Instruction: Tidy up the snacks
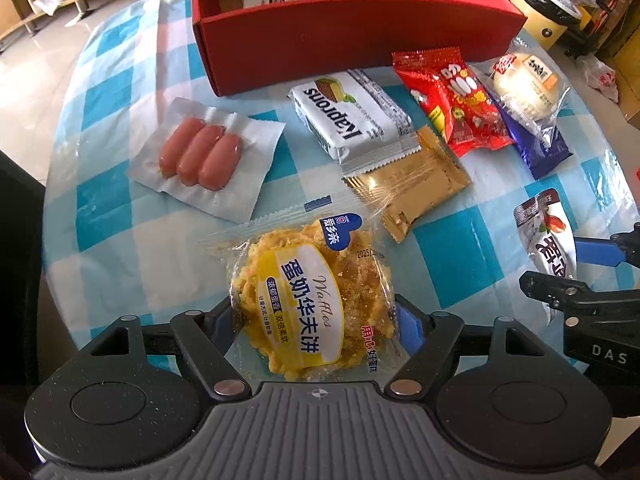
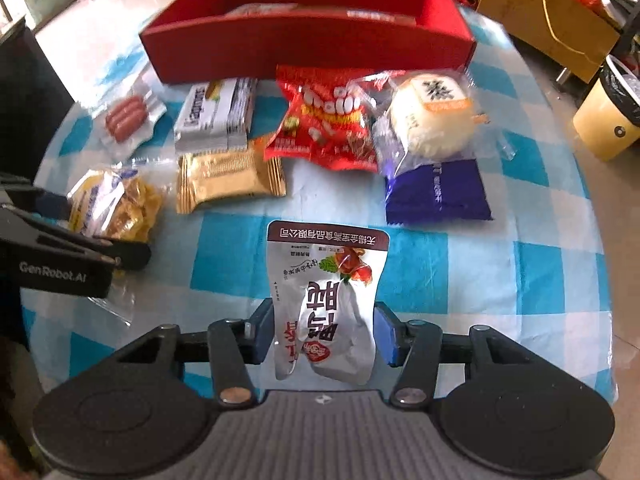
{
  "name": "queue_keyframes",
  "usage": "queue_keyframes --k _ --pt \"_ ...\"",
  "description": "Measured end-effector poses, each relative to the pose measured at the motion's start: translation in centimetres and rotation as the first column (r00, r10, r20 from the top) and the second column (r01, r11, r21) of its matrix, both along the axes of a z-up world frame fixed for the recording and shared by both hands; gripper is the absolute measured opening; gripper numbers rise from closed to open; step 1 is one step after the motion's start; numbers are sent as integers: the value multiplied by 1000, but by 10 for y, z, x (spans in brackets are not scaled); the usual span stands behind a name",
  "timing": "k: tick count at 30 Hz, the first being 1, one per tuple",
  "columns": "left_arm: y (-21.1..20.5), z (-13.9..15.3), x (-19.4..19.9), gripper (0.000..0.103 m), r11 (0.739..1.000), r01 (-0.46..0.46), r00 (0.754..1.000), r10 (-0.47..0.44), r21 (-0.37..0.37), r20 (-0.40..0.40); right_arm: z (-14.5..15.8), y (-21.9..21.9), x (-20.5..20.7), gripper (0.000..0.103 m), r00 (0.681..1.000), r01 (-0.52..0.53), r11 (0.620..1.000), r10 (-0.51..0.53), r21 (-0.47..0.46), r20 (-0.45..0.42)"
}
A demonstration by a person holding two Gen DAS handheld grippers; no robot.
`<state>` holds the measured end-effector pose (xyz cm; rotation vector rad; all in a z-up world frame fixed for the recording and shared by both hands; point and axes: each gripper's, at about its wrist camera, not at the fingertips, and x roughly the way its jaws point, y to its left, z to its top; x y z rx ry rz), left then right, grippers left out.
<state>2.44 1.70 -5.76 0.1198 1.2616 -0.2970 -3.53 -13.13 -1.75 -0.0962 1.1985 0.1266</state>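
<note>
A clear packet of yellow waffles [image 1: 308, 300] lies near the table's front edge, and my left gripper [image 1: 316, 320] is shut on it, its blue pads pressing both sides. To its right, my right gripper [image 2: 324, 332] is shut on a silver pouch [image 2: 328, 304] with a dark red top, which is creased between the pads. Each gripper shows at the edge of the other's view: the left gripper [image 2: 100, 252] and the right gripper [image 1: 560, 276]. The red box [image 1: 360, 40] stands at the back of the table with a few packets inside.
On the blue-checked cloth lie a sausage pack [image 1: 200, 156], a white wafer pack [image 1: 352, 116], a gold packet [image 1: 412, 184], a red packet [image 1: 456, 96], a wrapped bun [image 1: 524, 84] and a blue packet [image 1: 540, 148]. A yellow bin [image 2: 604, 120] stands beyond the table's right edge.
</note>
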Motion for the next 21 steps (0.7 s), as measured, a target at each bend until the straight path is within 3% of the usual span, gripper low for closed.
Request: queue_keyframes --k 21 --pt "-7 23 -13 81 999 33 994 -30 -26 103 30 -3 7 46 988 39 998 -46 48 148"
